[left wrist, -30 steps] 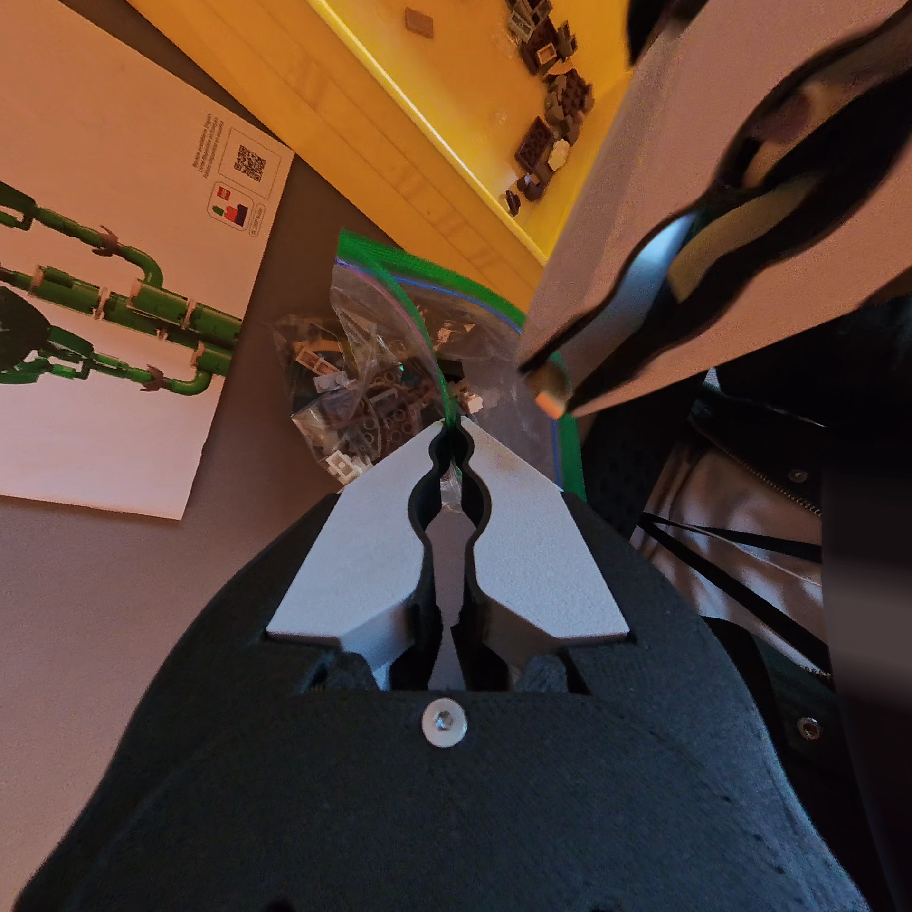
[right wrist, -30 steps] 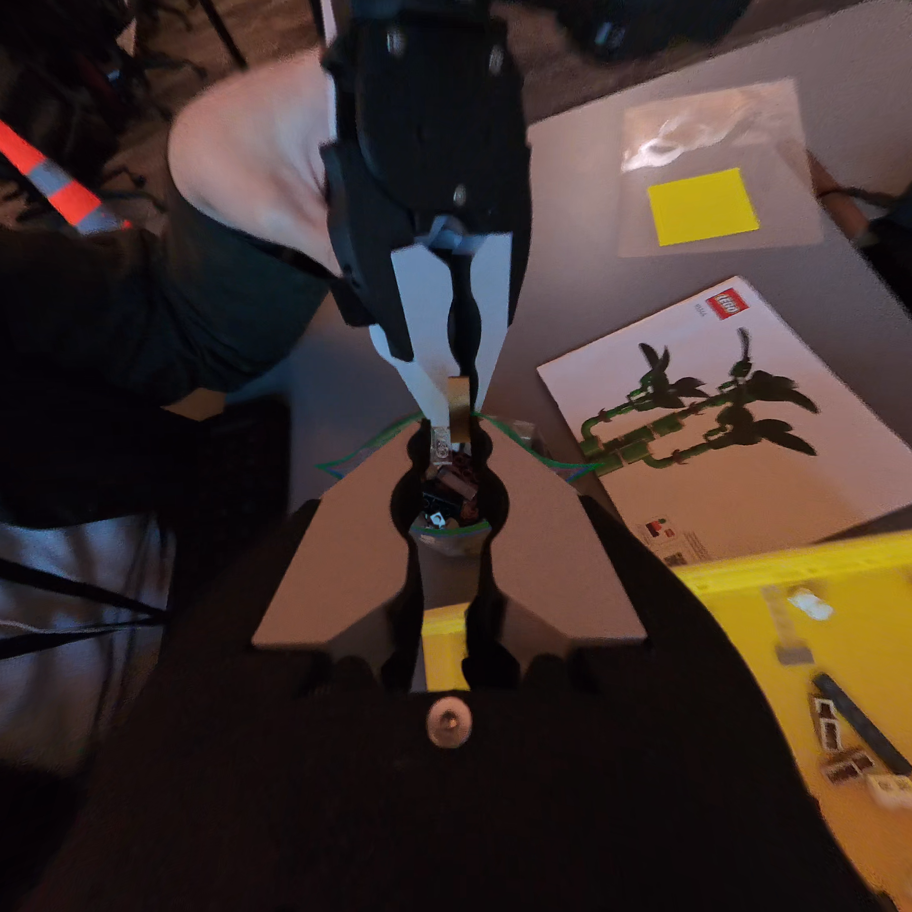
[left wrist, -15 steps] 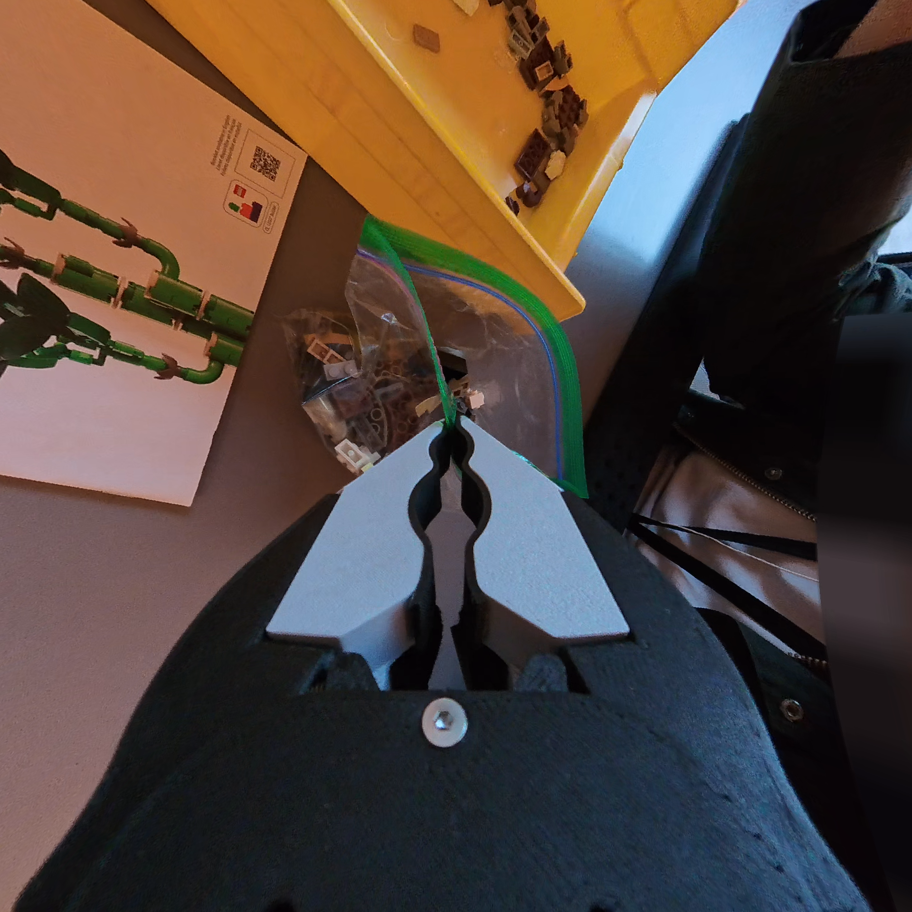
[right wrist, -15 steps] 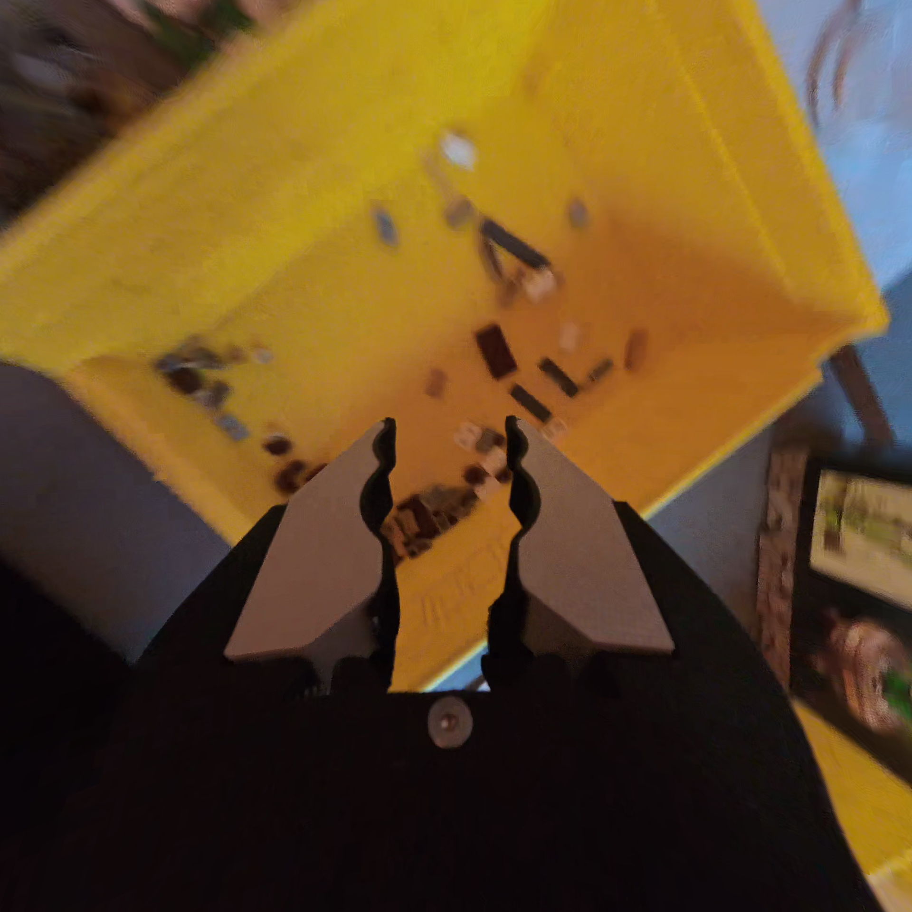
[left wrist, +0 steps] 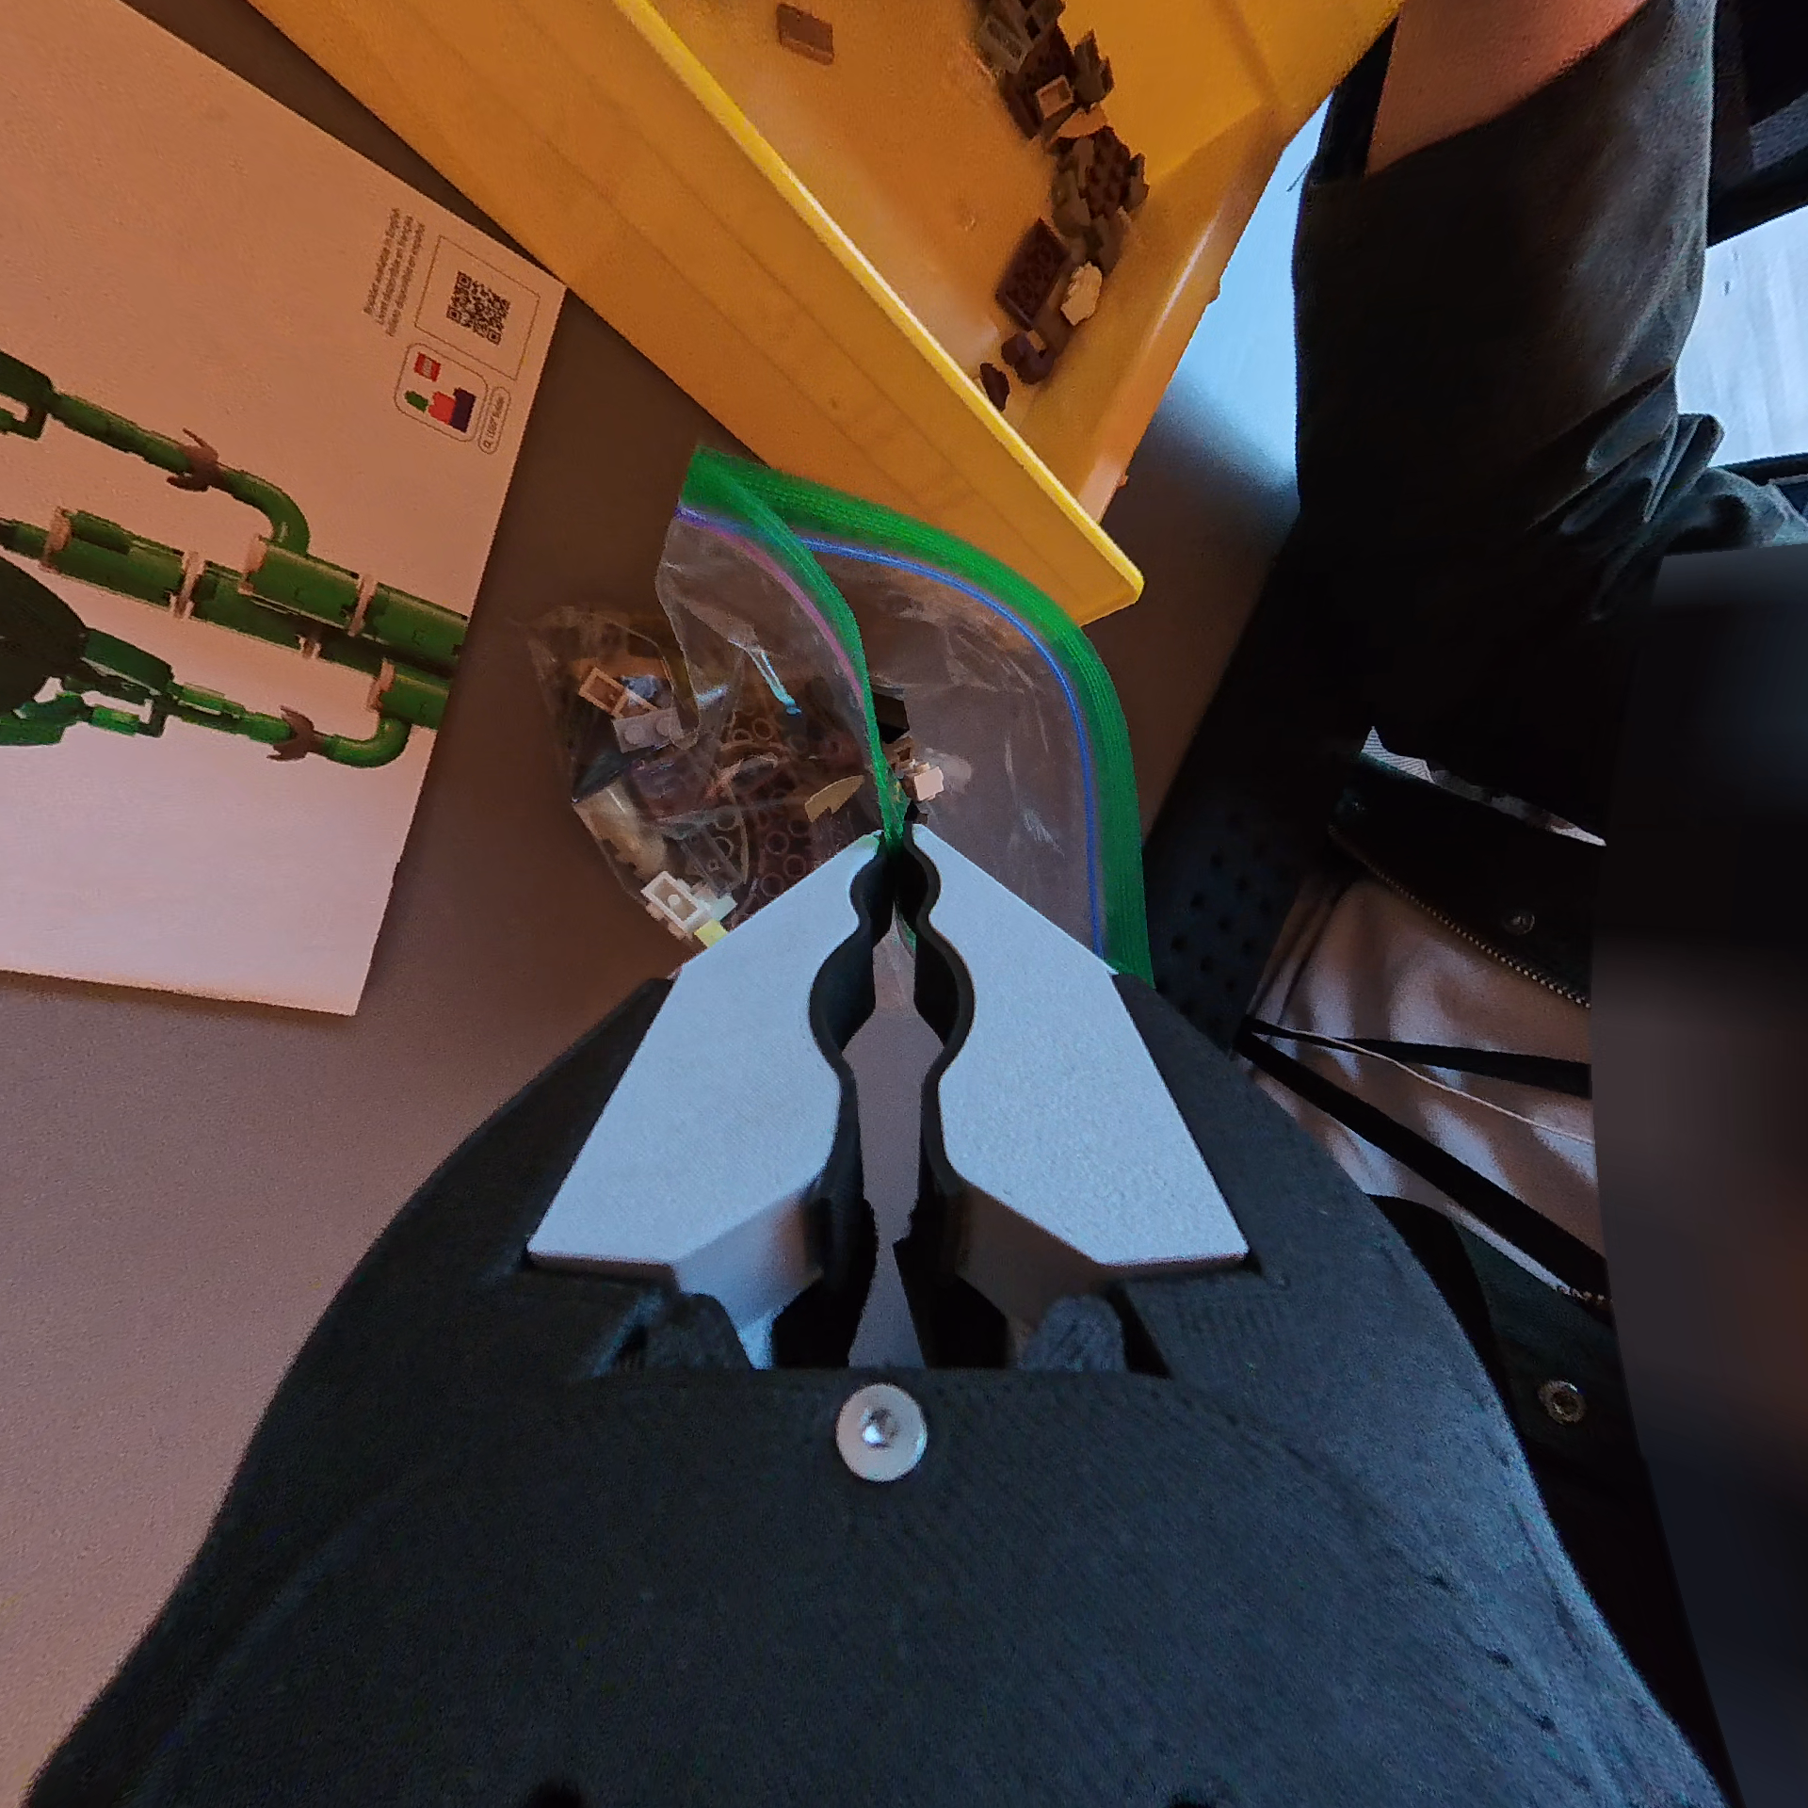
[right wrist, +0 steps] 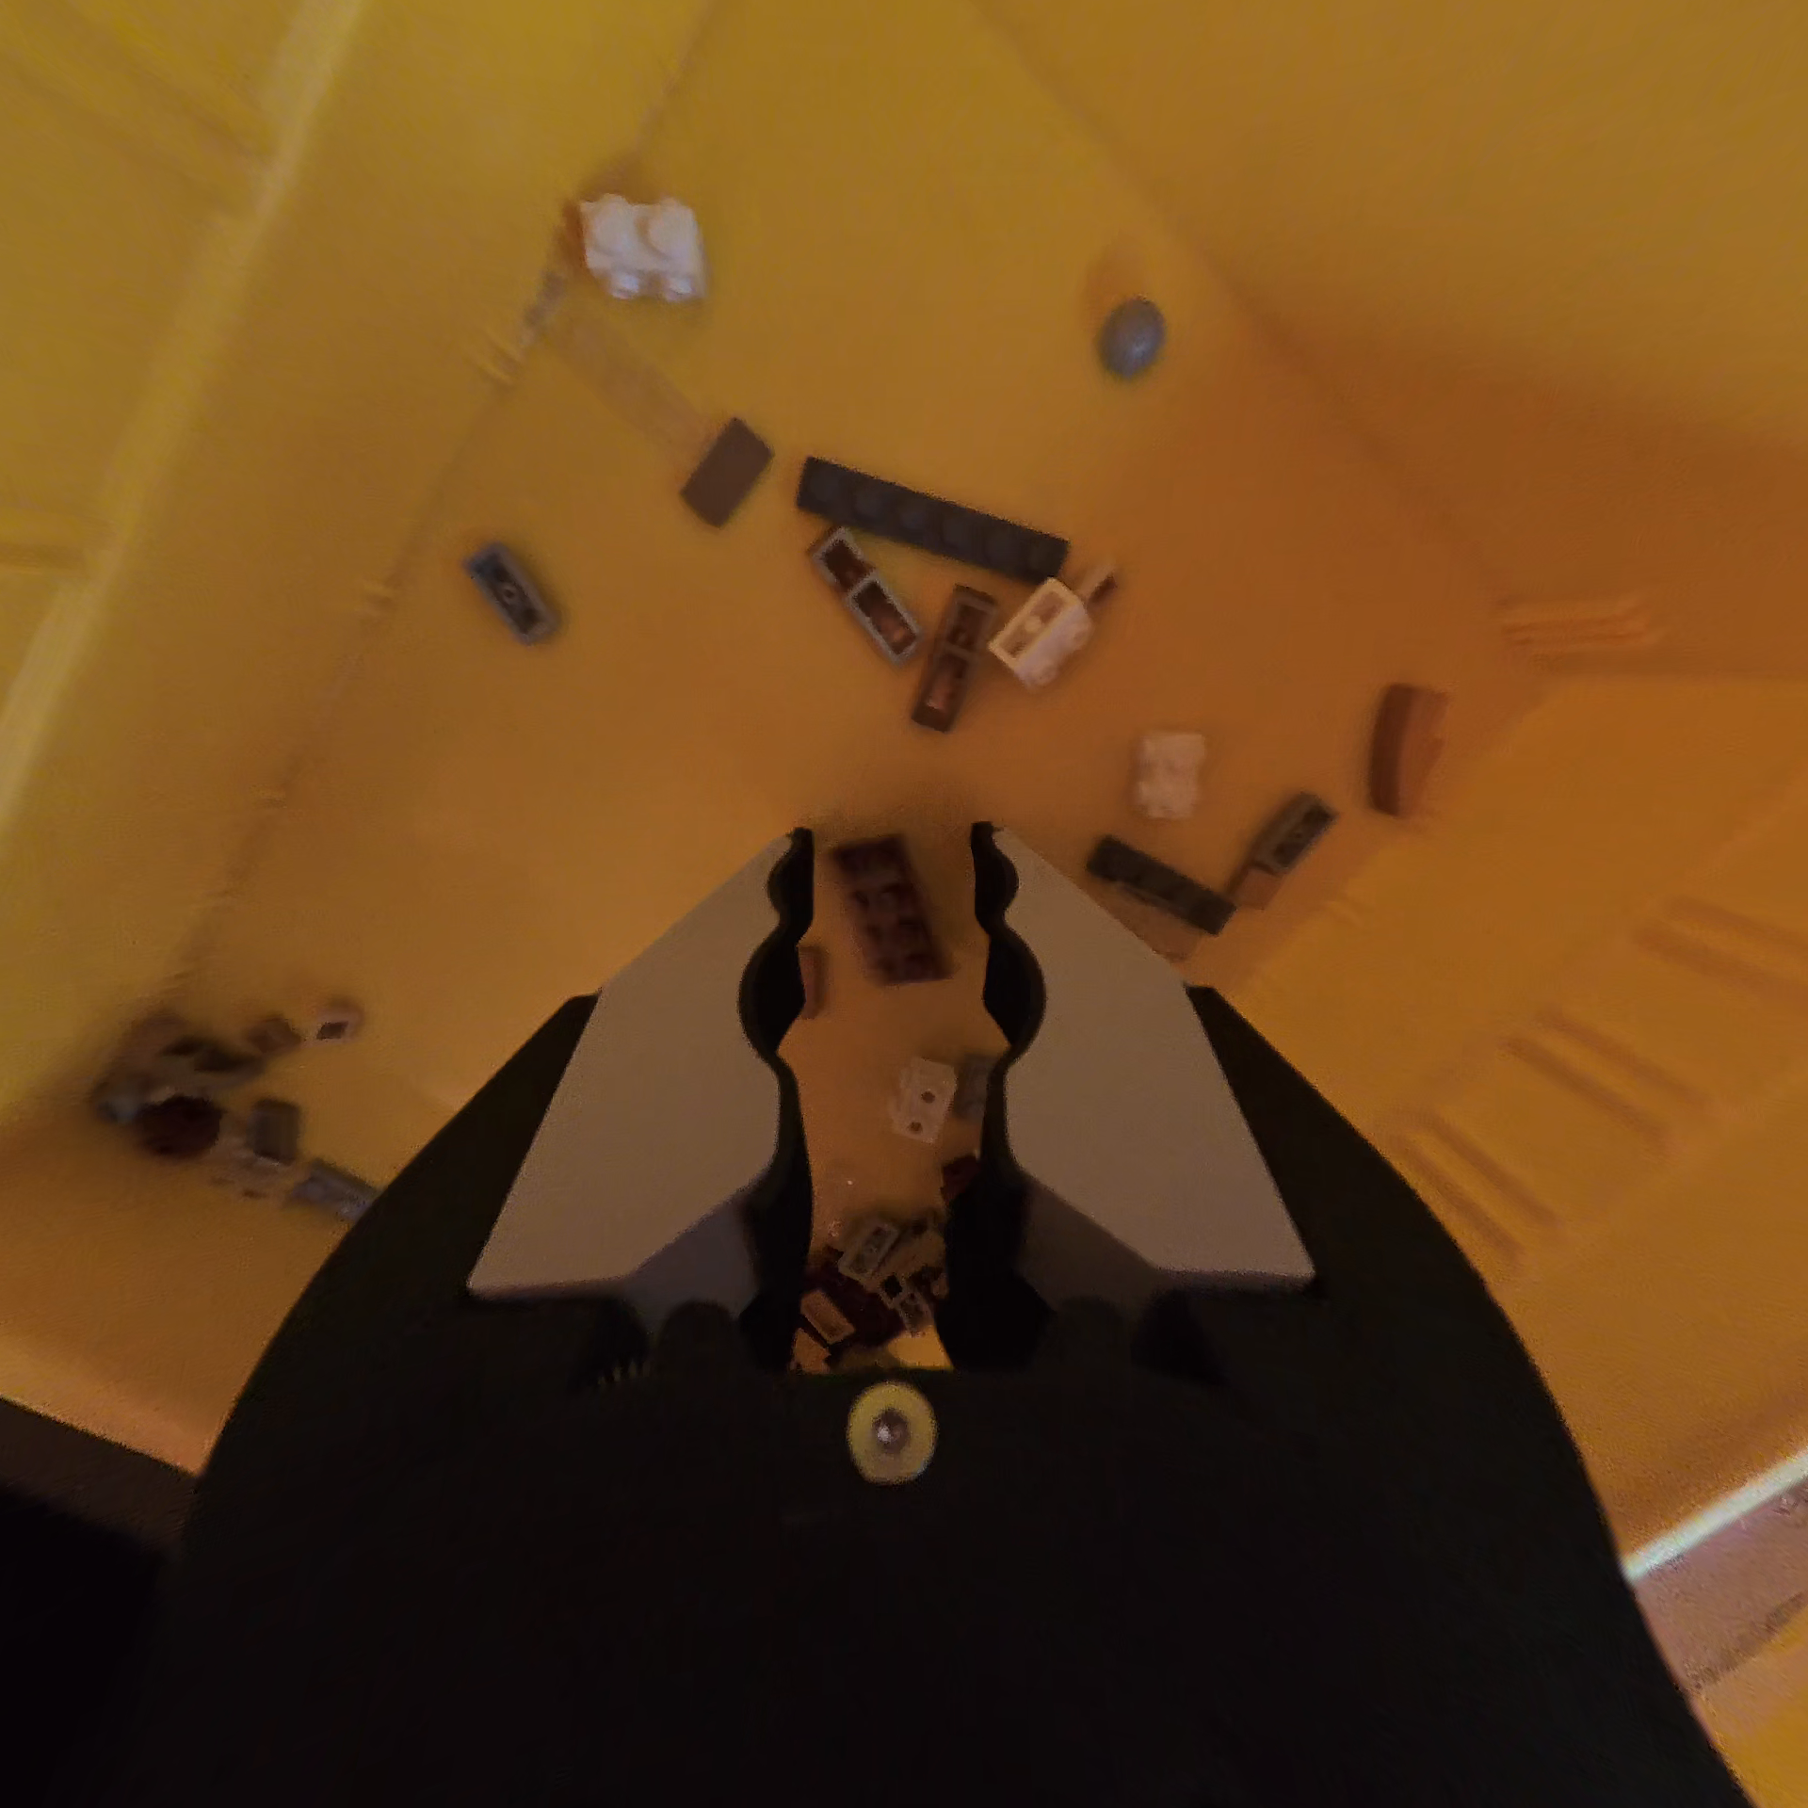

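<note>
Left gripper (left wrist: 895, 841) pinches the zip bag's green rim (left wrist: 885, 792), holding its mouth up; right gripper (right wrist: 890, 836) hovers open and empty over the yellow bin (right wrist: 293, 489).

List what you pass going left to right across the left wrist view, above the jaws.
Booklet → bag of bricks → person's dark sleeve

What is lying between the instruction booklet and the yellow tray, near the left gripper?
In the left wrist view, a clear zip bag of small bricks lies between booklet and yellow tray; the left gripper pinches its green rim.
</note>
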